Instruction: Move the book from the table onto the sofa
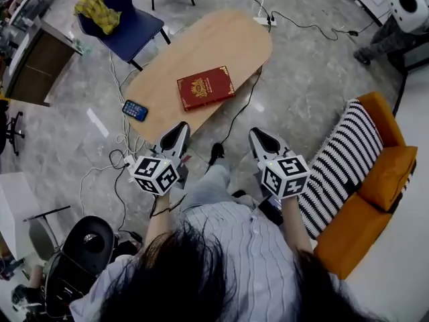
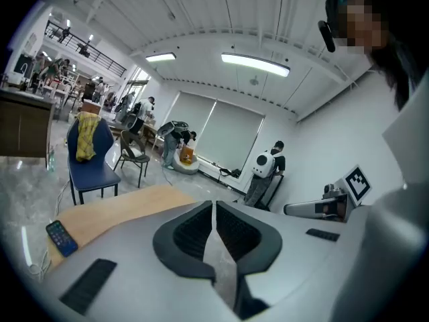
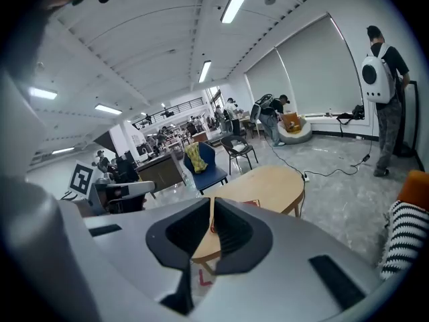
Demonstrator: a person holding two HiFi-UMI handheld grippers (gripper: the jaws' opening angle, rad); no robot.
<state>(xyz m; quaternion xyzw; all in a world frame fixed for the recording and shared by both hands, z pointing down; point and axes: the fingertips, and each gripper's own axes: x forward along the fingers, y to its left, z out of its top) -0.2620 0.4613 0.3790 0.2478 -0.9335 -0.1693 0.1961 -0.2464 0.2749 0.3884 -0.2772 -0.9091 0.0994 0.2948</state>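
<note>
A red book point(image 1: 206, 87) with a gold cover design lies flat on the oval wooden table point(image 1: 221, 39), near its front end. My left gripper point(image 1: 181, 127) hangs shut and empty just short of the table's near edge, pointing toward the book. To its right, my right gripper point(image 1: 255, 132) is also shut and empty over the floor. In the left gripper view the shut jaws point(image 2: 213, 204) hide the book. The right gripper view shows a red sliver of the book point(image 3: 252, 203) just past the shut jaws point(image 3: 212, 200). The orange sofa point(image 1: 373, 200) stands at the right.
A blue phone point(image 1: 135, 110) lies on the table's near left corner. A black-and-white striped cushion point(image 1: 342, 163) rests on the sofa. Cables point(image 1: 120, 153) and a power strip point(image 1: 265, 21) lie on the floor. A blue chair point(image 1: 127, 20) with a yellow cloth stands beyond the table.
</note>
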